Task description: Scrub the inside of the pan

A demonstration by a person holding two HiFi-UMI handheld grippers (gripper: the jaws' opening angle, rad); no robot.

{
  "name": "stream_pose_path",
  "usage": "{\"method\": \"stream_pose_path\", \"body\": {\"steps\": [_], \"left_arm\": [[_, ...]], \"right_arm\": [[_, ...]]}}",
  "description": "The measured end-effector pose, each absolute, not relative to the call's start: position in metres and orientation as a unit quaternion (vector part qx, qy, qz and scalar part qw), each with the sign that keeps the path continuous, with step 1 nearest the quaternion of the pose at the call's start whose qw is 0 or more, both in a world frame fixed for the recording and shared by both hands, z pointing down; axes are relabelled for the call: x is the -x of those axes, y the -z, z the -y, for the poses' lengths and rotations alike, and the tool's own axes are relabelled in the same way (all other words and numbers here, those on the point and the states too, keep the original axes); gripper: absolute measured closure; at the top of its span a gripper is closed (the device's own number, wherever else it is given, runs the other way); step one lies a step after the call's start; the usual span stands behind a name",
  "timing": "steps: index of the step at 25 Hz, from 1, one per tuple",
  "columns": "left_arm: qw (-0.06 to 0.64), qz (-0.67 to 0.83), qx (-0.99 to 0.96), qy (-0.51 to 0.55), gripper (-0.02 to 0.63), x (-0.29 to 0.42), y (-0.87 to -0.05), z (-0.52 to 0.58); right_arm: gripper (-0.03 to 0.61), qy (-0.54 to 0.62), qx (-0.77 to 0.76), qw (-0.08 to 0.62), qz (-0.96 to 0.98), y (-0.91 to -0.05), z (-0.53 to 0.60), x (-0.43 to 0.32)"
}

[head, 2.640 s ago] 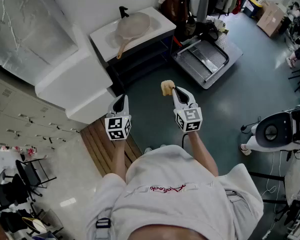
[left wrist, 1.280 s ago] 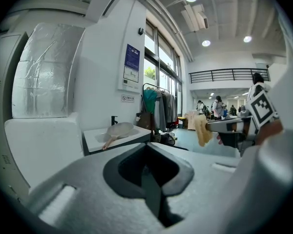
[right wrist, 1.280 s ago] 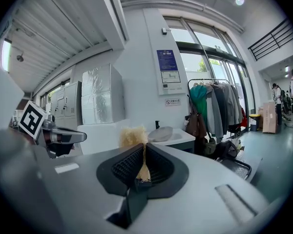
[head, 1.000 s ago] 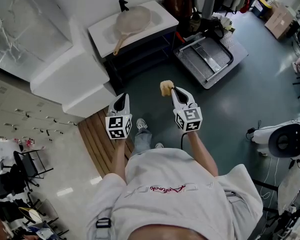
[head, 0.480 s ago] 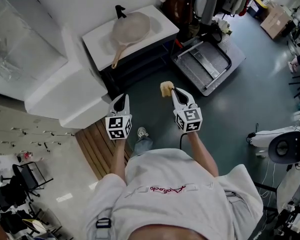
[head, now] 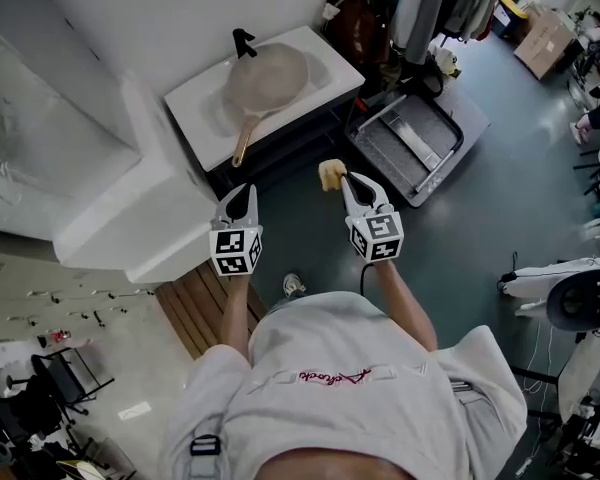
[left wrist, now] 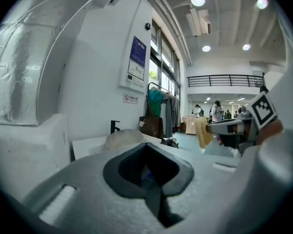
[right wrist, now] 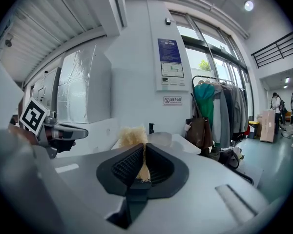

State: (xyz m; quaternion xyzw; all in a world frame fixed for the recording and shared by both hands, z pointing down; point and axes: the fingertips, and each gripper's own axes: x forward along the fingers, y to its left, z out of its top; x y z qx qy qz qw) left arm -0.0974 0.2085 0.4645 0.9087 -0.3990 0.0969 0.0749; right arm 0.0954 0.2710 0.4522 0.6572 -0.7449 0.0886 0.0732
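Right gripper [head: 346, 180] clamps a yellow sponge [head: 331, 175]; left gripper [head: 241, 196] is closed, empty. The pan [head: 267, 73] lies ahead of both on the tabletop [head: 325, 58].

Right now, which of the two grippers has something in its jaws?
The right gripper: its jaws are shut on a yellowish sponge. The left gripper has its jaws shut too, but with nothing between them.

White T-shirt [head: 360, 408], red script [head: 335, 376], grey left tongs [head: 242, 189], right tongs [head: 345, 176]
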Motion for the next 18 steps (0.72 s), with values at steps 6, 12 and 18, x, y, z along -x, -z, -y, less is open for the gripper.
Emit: {"method": "stream_pose_path", "body": {"steps": [6, 12, 18], "left_arm": [[0.077, 0.395, -0.911, -0.094, 0.614, 0.108, -0.465, -0.164], [0.079, 0.393, -0.911, -0.092, 0.614, 0.117, -0.469, -0.132], [0.085, 0.386, -0.914, -0.093, 0.614, 0.119, -0.478, -0.114]], "right_arm": [[0.555, -0.084, -0.661, 0.077, 0.742, -0.45, -0.229, -0.084], [0.555, -0.08, -0.662, 0.08, 0.741, -0.451, -0.197, -0.075], [0.555, -0.085, -0.669, 0.085, 0.734, -0.461, -0.184, -0.074]]}}
